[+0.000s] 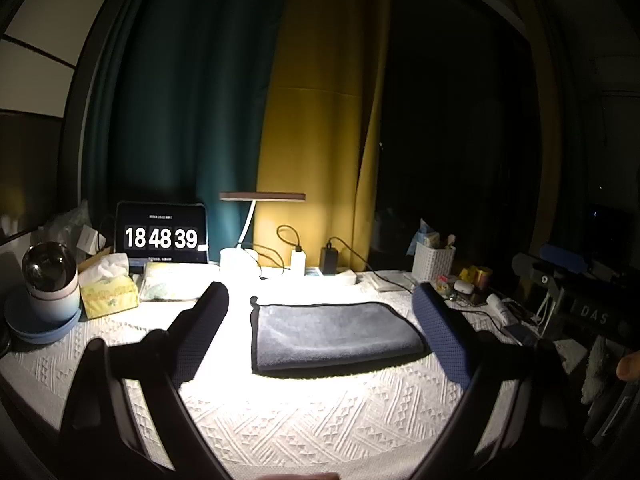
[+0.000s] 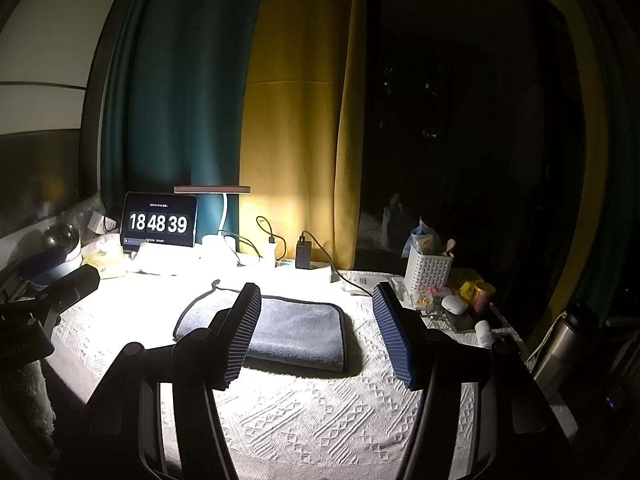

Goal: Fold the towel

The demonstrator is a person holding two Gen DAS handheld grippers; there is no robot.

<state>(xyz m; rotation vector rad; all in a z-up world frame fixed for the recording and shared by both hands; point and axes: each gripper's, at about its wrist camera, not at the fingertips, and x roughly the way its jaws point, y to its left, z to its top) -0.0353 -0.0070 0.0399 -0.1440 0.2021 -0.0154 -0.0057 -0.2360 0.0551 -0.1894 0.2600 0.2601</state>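
**Towel lies folded ahead of both spread tongs**

Towel (image 1: 334, 334) work starts from where you hold the tools: both tongs hover above the white woven tablecloth (image 1: 280, 420), nearer you than the cloth. Your left tongs (image 1: 320, 304) are spread wide and empty, and the grey towel sits straight ahead, framed between the two fingers. Your right tongs (image 2: 316, 300) are likewise spread and hold nothing; the towel lies ahead and slightly to their left, its right edge falling between the fingers, the left finger overlapping it in view.

The towel looks already doubled, a neat dark-edged rectangle lying flat, with a hanging loop at its far left corner. If another fold is wanted, I judge it best to bring each tool down on a near corner, pinch only the top layers with the edge binding, lift both together and lay them level onto the far edge so the layers do not skew.

Beyond the towel stand a desk lamp (image 1: 262, 197), chargers with cables, and a clock screen (image 1: 161, 236) ahead-left; keep your lift low to stay clear of those cables.
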